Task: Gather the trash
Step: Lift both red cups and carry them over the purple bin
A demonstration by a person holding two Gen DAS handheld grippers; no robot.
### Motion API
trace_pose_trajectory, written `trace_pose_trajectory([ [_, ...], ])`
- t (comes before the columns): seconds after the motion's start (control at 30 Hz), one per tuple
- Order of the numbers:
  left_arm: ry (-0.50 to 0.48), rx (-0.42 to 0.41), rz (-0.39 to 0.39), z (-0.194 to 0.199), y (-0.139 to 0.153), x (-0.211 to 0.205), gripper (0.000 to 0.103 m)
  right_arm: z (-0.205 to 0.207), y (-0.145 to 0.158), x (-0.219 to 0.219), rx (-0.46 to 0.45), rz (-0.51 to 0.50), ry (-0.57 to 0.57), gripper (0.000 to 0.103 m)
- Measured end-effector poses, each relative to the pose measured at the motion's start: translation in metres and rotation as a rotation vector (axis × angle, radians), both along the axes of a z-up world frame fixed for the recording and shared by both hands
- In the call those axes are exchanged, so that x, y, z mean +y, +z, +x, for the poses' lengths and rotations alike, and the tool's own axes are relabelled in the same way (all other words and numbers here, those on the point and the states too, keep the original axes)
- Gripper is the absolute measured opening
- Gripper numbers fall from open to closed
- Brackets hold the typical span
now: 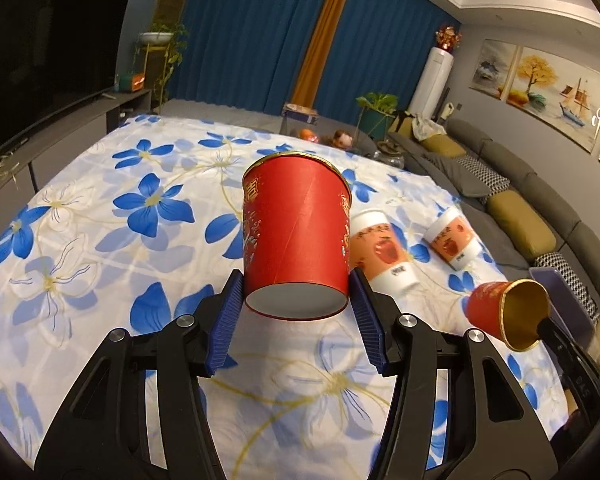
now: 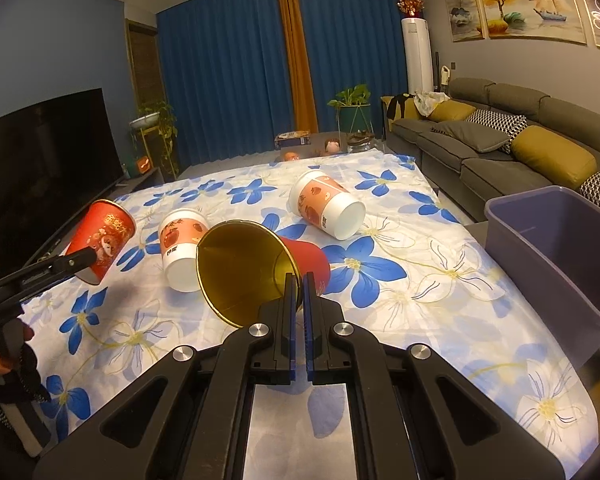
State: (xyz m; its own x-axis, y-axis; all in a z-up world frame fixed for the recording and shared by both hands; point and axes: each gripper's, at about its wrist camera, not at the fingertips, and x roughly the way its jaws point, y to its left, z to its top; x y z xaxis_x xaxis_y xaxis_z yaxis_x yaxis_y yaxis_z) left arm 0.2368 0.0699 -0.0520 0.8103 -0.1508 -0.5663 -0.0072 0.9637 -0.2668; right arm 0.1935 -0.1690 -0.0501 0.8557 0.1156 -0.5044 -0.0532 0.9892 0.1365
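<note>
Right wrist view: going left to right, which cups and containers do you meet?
Red cup held by the left hand-held gripper → white cup lying on the cloth → gold-lined red cup pinched by the right hand-held gripper → second white cup → purple bin.

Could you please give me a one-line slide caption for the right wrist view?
Right gripper pinches a red paper cup's gold-lined rim near a purple bin.

2 red paper cups with gold rims are held off the flowered surface (image 2: 440, 292), one (image 1: 296, 236) base toward us, the other (image 2: 256, 268) tipped open-mouthed, while 2 white-and-orange cups (image 2: 326, 210) (image 2: 180, 248) lie on their sides near the purple bin (image 2: 556, 240).
</note>
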Motion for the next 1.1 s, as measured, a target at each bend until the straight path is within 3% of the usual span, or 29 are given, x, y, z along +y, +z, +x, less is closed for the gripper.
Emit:
trace_pose_trajectory([
  [0.57,-0.079,-0.060,0.024,-0.041,0.025,-0.042,0.053,-0.035,0.021,-0.032,-0.063,0.005,-0.047,0.004],
  [0.83,-0.189,-0.093,0.047,-0.046,0.041,-0.099,0.053,-0.046,0.032,-0.067,-0.102,0.003,-0.105,0.004],
  [1.1,-0.368,-0.142,0.063,-0.040,0.060,-0.192,0.053,-0.058,0.046,-0.130,-0.150,-0.006,-0.243,0.004],
])
